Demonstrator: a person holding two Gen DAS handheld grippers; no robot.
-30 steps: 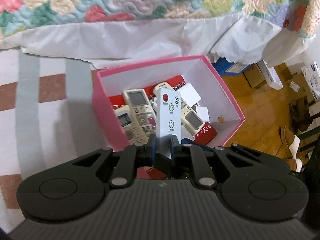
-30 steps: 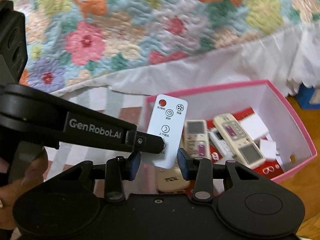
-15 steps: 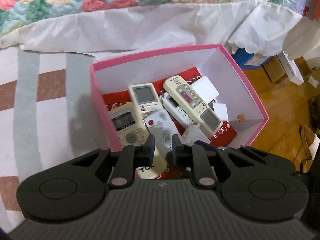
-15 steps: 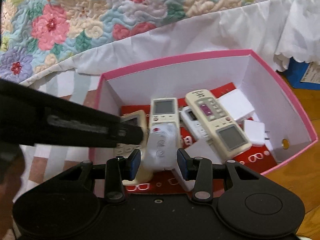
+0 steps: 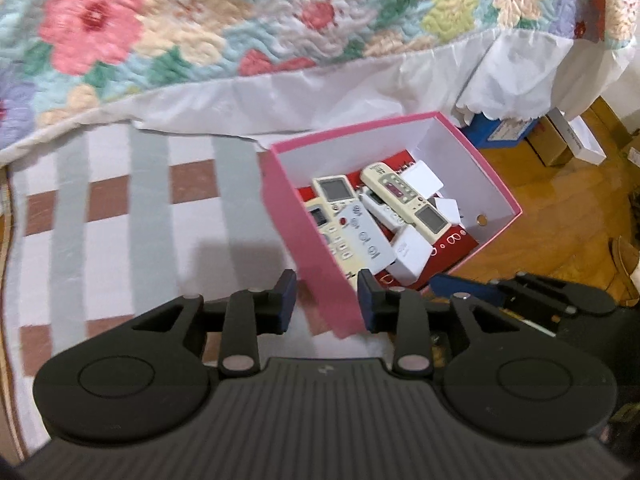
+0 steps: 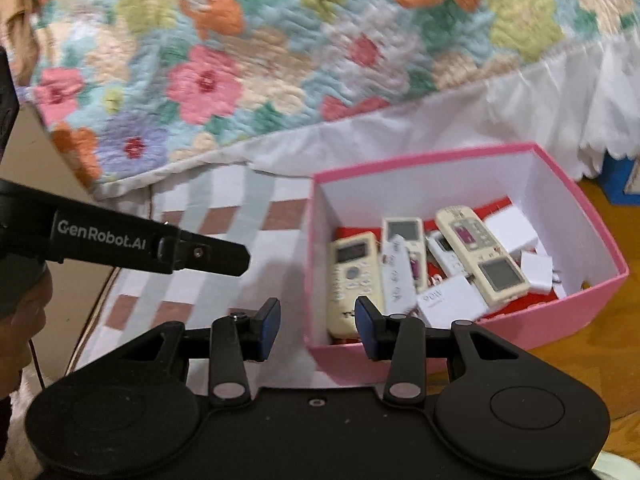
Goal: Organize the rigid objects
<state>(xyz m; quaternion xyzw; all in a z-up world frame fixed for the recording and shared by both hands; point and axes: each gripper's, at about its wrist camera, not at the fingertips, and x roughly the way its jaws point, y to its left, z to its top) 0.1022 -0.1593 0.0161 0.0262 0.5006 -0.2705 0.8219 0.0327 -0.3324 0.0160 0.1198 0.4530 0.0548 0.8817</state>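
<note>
A pink box [image 5: 356, 130] sits on a checked mat and holds several cream remotes [image 5: 404, 200] and white adapters [image 5: 412, 252]. A thin white remote with a red button [image 5: 366, 240] lies flat on top of them. My left gripper [image 5: 326, 304] hovers above the box's near corner, its jaws opening with nothing between the pads. In the right wrist view the same box [image 6: 420, 156] and thin remote [image 6: 396, 276] show. My right gripper [image 6: 318, 326] stands open and empty over the box's near left corner. The left gripper's finger [image 6: 216, 254] reaches in from the left.
A floral quilt [image 5: 240, 20] with a white skirt hangs behind the box. The striped, checked mat [image 5: 120, 208] spreads to the left. Wooden floor [image 5: 560, 220] with a blue box [image 5: 500, 134] and cartons lies to the right. A person's hand [image 6: 24, 308] holds the left gripper.
The left gripper let go of the thin white remote, which now lies in the box. Both grippers pulled back and up from the box, toward the mat.
</note>
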